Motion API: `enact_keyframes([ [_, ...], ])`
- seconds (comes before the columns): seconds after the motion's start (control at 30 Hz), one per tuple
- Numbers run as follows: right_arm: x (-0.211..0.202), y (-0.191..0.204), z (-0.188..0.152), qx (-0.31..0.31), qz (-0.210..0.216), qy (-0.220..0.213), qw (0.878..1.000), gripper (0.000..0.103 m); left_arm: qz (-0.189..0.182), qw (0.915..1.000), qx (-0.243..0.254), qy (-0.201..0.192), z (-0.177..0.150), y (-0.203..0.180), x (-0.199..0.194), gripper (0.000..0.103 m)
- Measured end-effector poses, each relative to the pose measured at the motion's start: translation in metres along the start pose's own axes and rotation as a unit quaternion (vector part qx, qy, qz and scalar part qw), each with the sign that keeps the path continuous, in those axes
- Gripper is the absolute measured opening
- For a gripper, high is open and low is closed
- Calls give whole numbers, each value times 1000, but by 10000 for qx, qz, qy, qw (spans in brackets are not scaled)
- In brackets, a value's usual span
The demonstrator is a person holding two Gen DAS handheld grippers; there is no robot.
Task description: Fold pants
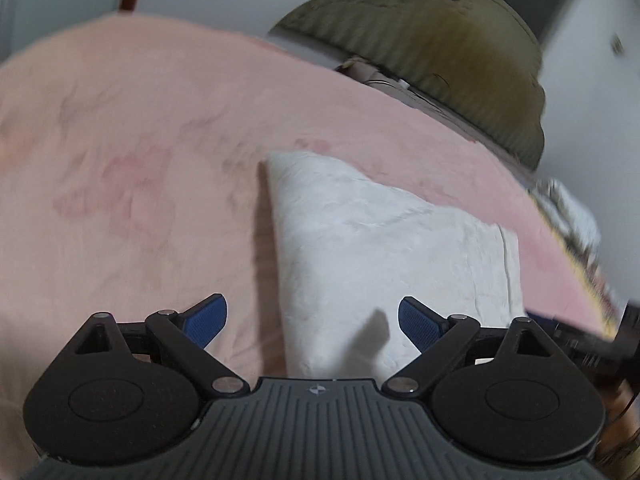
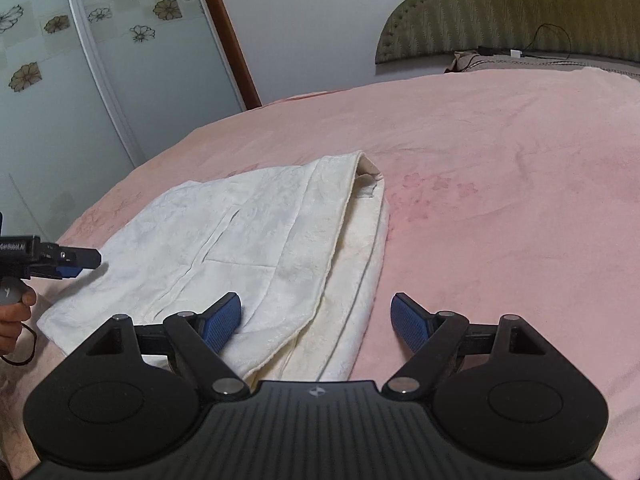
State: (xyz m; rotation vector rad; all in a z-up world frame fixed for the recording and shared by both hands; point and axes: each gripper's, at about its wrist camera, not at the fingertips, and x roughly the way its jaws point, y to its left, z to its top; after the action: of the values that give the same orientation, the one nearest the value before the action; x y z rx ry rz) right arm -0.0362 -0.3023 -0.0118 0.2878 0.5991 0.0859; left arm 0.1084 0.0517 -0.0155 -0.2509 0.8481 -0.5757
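Observation:
The white pants (image 2: 260,248) lie folded into a thick stack on the pink bedspread (image 2: 500,200), their layered edges showing on the right side. My right gripper (image 2: 316,308) hangs open just over the stack's near right edge, with nothing pressed between its blue pads. In the left wrist view the pants (image 1: 380,240) appear as a white wedge. My left gripper (image 1: 312,316) stands open above their near end and holds nothing. The left gripper (image 2: 76,262) also shows at the left edge of the right wrist view, close to the pants' left side, held by a hand (image 2: 12,320).
An olive padded headboard (image 2: 520,8) stands at the bed's far end, with a cable and plug (image 2: 516,54) below it. Wardrobe doors with flower prints (image 2: 80,60) stand beyond the bed's left side. Pink bedspread (image 1: 120,160) stretches left of the pants.

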Motion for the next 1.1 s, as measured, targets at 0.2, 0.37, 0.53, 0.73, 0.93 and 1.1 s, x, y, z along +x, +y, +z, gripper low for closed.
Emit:
enact_keyframes([
  [0.2,-5,33,2,-522,-990,-574,9921,83,1140,9895,602,-660,-7,-29,-17,94],
  [0.37,-18,57,2,-760,-837,-910,9894,83,2394,9409,2176,-1002,-27,-84,-10,94],
  [0.53,-14,64,-2,-791,-837,-801,9901,83,2076,9606,1738,-628,-27,-86,0,94],
  [0.73,-13,56,-7,-527,-804,-671,9931,83,2134,9595,1747,-577,-26,-88,1,95],
  [0.93,-11,53,-10,-491,-815,-597,9937,83,2164,9596,1712,-545,-23,-89,6,96],
  [1.1,-8,50,-12,-370,-786,-498,9950,83,2206,9576,1767,-565,-25,-91,7,97],
])
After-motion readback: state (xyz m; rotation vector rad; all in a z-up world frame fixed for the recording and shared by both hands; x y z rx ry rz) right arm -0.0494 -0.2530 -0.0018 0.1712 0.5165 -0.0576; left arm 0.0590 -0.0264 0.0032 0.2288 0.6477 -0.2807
